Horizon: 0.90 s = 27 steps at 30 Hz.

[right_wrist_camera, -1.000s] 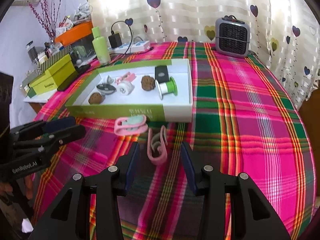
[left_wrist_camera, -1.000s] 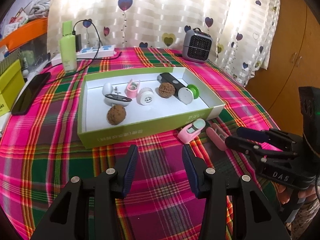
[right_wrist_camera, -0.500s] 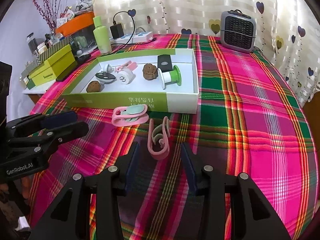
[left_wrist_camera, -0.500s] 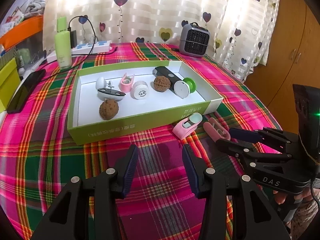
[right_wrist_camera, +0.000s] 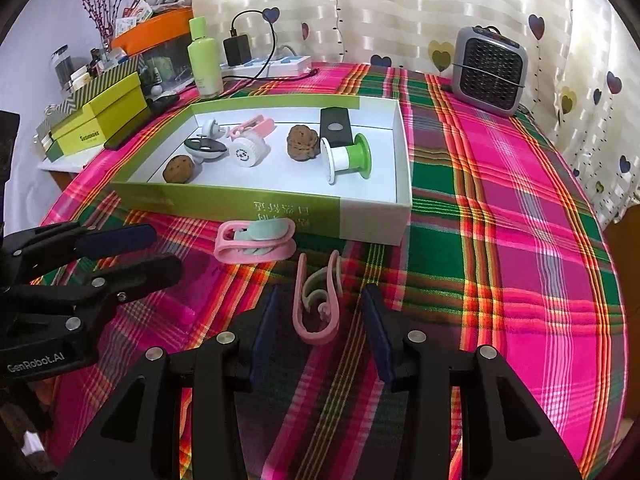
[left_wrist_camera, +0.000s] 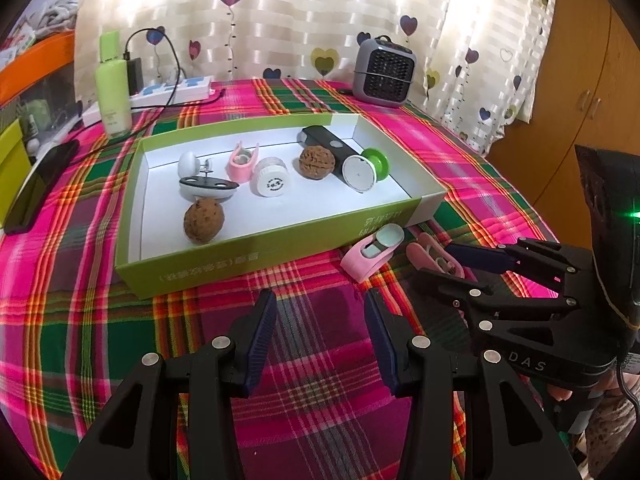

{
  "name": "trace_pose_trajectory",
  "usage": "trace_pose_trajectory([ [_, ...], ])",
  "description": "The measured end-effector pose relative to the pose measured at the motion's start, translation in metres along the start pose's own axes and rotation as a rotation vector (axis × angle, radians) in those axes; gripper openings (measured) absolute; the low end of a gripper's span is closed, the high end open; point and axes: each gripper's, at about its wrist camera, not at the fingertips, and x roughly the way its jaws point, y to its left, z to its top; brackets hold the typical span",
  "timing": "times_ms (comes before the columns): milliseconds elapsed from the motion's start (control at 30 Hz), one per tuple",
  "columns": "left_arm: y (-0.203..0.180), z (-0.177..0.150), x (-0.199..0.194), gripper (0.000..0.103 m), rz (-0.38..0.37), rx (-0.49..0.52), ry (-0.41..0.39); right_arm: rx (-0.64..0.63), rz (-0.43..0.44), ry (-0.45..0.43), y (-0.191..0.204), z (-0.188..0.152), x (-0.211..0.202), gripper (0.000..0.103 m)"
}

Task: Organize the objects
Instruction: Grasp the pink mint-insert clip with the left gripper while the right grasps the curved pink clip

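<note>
Right claw wide open, empty, straddling the pink U-shaped plastic clip lying on the plaid counter near the green cardboard tray. Likely light, springy, slick; best pinched across both arms. Left claw open, empty.

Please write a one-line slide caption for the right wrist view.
Open right gripper lines up on a pink clip lying on the plaid cloth in front of the green box.
</note>
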Motion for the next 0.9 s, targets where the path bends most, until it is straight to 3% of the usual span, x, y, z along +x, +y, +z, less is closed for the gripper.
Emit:
trace_pose_trajectory([
  [133, -0.004, 0.005, 0.006, 0.044, -0.015, 0.022, 0.008, -0.012, -0.004, 0.001, 0.0, 0.0, 0.0, 0.042],
  [233, -0.008, 0.008, 0.012, 0.044, -0.026, 0.046, 0.017, -0.005, -0.012, -0.002, -0.003, -0.001, -0.001, 0.03],
  [367, -0.014, 0.011, 0.016, 0.044, -0.043, 0.07, 0.017, 0.004, -0.013, -0.004, -0.007, -0.002, -0.003, 0.024],
  [900, -0.039, 0.016, 0.024, 0.044, -0.115, 0.162, 0.028, 0.031, -0.038, 0.0, -0.028, -0.013, -0.013, 0.024],
])
